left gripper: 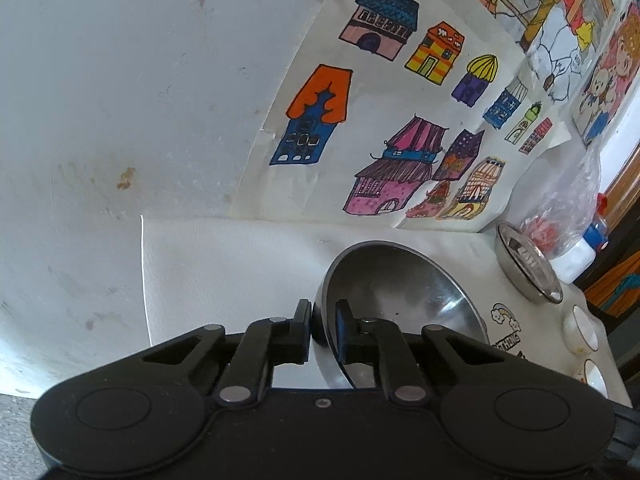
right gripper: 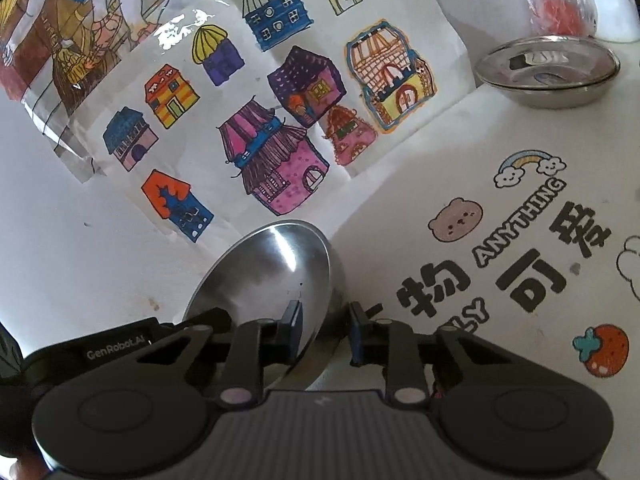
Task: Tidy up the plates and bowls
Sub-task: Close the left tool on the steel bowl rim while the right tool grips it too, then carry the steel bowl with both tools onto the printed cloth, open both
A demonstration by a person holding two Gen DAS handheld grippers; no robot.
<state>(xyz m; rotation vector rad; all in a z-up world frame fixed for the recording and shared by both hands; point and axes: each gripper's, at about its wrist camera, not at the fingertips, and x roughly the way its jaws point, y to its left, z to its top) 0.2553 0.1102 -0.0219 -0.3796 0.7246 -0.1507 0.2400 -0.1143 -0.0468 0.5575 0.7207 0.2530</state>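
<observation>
- Two grippers meet on one steel bowl (left gripper: 400, 300), which sits on a white printed tablecloth (right gripper: 460, 160) close to the wall.
- The left gripper (left gripper: 324, 320) has its jaws drawn narrow over the bowl's rim: one finger stands outside the wall, the other inside, and the pads press on the metal.
- The right gripper (right gripper: 325, 320) straddles the opposite rim of the same bowl (right gripper: 272, 272), with one finger inside and one outside. Its jaws are narrow, but a gap shows beside the outer finger, so I cannot tell whether the pads actually press.
- In the right wrist view, part of the left gripper's black body shows at the bowl's far side.
- A shallow steel plate (right gripper: 548, 68) lies well apart from the bowl, further along the cloth, near a clear plastic bag (left gripper: 568, 216) with something red in it.
- Small white cups (left gripper: 580, 328) stand at the cloth's edge in the left wrist view.
- A child's drawing of coloured houses (left gripper: 400, 120) is pinned to the wall behind the bowl.
</observation>
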